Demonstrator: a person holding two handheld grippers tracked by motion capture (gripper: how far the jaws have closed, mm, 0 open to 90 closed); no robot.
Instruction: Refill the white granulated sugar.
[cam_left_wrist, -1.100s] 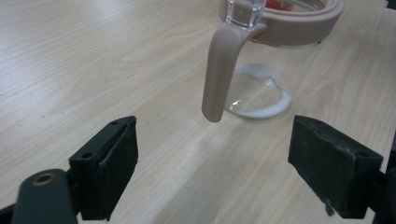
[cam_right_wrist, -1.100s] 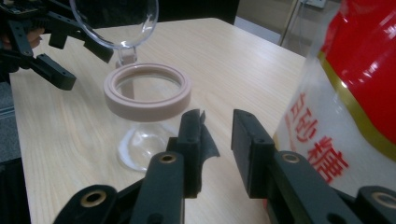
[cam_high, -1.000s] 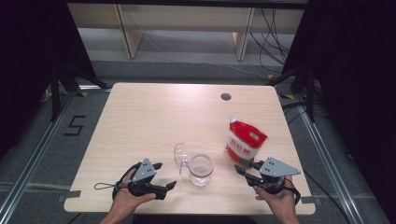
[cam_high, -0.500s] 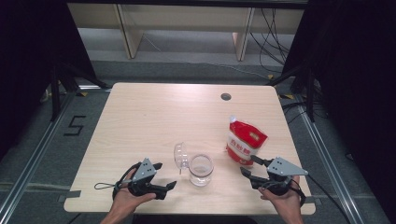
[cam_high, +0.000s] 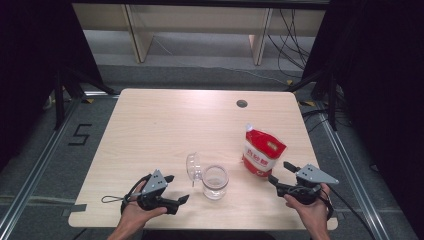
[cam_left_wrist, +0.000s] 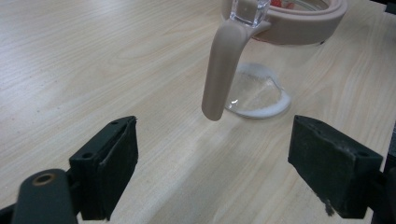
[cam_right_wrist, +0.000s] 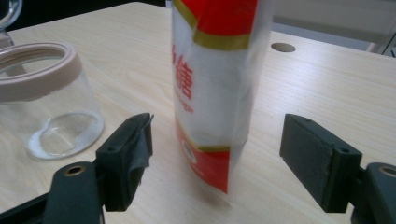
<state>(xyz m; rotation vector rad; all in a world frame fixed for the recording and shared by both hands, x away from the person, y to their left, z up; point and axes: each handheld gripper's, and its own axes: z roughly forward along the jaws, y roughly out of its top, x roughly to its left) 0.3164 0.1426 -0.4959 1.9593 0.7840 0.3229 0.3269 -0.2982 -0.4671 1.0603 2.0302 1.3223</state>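
Right gripper (cam_high: 278, 173) let go of pouch (cam_high: 262, 153), backed off toward table edge; jaws just opened wide, pouch standing free between.

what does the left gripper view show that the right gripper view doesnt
Left gripper view: the jar's pale clasp lever hanging beside the glass, ahead of the open left gripper.

Right gripper view: the red and white pouch standing upright just beyond the right gripper, whose jaws have just been opening, and the round hole in the tabletop.

Both: the glass jar with its beige rim, on the wooden table.
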